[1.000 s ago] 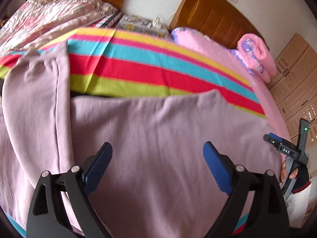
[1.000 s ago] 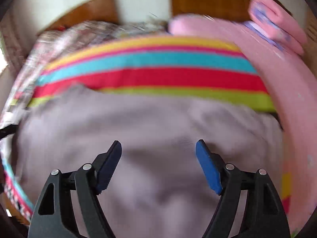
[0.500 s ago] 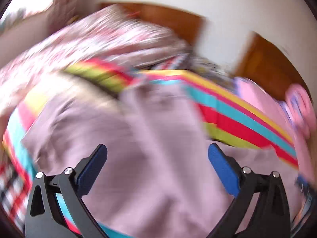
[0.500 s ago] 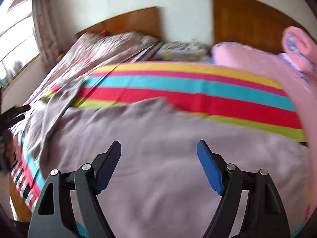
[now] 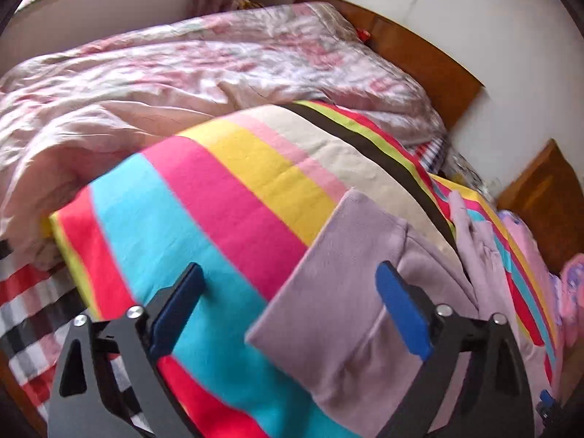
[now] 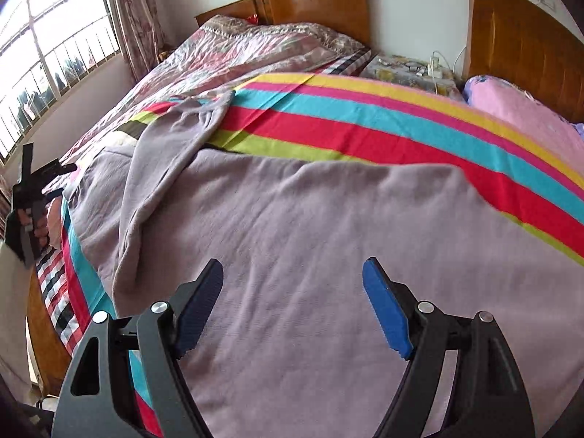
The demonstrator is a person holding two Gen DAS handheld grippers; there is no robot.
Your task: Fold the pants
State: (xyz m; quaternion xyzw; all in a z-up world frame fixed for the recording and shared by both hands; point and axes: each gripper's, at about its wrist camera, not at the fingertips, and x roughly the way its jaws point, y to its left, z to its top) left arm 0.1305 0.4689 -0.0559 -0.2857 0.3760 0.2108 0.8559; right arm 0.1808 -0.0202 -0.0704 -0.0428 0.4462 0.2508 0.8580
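The mauve pants (image 6: pixel 310 241) lie spread on the striped bed cover (image 6: pixel 365 124). One leg (image 6: pixel 171 153) is bunched and angled toward the far left. My right gripper (image 6: pixel 292 292) is open and empty, hovering over the wide part of the pants. In the left wrist view, the cuff end of a pant leg (image 5: pixel 350 273) lies flat on the striped cover (image 5: pixel 204 219). My left gripper (image 5: pixel 292 295) is open and empty just above that cuff's near edge. The left gripper also shows at the far left of the right wrist view (image 6: pixel 33 189).
A floral quilt (image 5: pixel 164 73) is heaped on the far bed. A pink pillow (image 6: pixel 518 109) lies at the right by the wooden headboard (image 6: pixel 522 43). A bedside table (image 6: pixel 408 69) with cables stands between the headboards. The window (image 6: pixel 47 47) is on the left.
My left gripper has swung left from the wide part of the pants to the leg cuff. My right gripper has pulled back and turned left. Both stayed open.
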